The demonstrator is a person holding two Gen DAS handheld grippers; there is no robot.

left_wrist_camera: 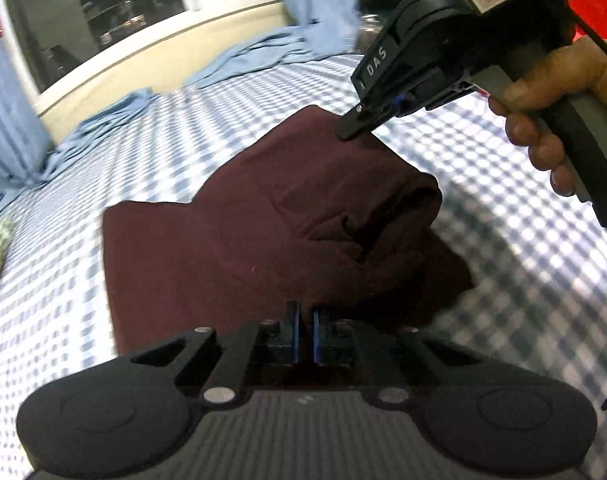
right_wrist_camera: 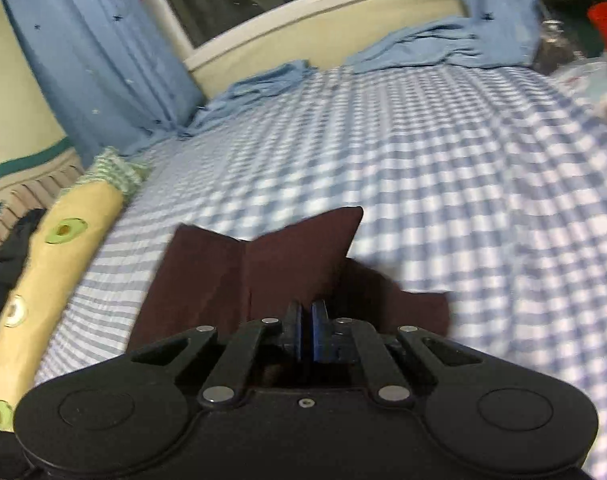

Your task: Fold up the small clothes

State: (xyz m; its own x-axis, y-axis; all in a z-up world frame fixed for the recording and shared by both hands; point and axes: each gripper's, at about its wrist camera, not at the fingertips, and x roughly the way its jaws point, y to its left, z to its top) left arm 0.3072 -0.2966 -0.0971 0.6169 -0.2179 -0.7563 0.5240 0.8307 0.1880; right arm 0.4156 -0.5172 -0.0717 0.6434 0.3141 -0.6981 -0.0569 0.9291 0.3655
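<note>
Maroon garment (left_wrist_camera: pixel 239 240) – soft, light, limp; left gripper (left_wrist_camera: pixel 306 312) and right gripper (left_wrist_camera: pixel 349 130) both pinching its edges, best gripped at corners

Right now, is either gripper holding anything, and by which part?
Both hold the maroon garment: the right gripper pinches its raised far corner, the left gripper its near edge.
</note>
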